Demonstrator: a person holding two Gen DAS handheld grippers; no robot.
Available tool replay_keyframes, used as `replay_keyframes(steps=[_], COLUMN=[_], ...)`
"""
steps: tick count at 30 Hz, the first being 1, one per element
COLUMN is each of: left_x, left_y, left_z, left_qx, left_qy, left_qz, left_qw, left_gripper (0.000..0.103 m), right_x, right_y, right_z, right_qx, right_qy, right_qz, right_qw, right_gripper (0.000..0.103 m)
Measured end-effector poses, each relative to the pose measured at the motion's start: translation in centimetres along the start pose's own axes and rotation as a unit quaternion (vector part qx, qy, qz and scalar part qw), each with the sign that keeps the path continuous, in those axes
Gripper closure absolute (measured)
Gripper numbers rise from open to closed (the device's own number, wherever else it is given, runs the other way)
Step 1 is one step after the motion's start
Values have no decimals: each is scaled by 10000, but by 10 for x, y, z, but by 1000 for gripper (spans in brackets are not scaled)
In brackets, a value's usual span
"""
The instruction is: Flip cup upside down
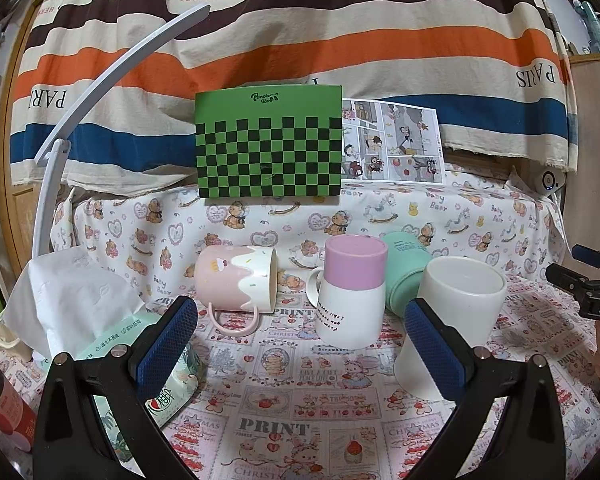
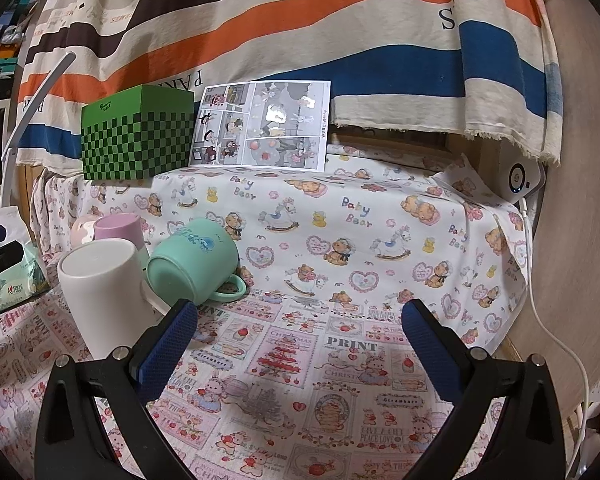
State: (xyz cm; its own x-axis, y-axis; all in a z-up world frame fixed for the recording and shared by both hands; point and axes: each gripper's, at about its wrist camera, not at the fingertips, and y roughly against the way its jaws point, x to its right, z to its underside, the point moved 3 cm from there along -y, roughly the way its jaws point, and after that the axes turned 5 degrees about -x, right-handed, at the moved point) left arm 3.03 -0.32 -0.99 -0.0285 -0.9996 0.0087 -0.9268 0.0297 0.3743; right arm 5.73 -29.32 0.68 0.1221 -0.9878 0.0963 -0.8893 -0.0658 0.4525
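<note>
Your left gripper point(image 1: 300, 336), fingers apart and empty, is nearer the pale pink ceramic mug point(image 1: 236, 282) lying on its side at eleven o'clock, axis crosswise.

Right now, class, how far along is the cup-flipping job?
Done: the white cup and the purple-and-white mug already stand upside down. In hand: nothing; the left claw and right claw are both open and empty. Left: the pink mug and green mug lie on their sides.
</note>
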Motion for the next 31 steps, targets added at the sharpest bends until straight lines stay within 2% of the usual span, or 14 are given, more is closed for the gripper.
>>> replay_keyframes(steps=[31], left_x=[-6], left_y=[0], left_z=[2], left_qx=[-16], left_qy=[18], left_qz=[-30], left_qw=[10000], left_gripper=[0], right_x=[0], right_y=[0], right_z=[0], right_qx=[4], right_qy=[15], right_qz=[-3], right_qw=[10000], right_gripper=[0])
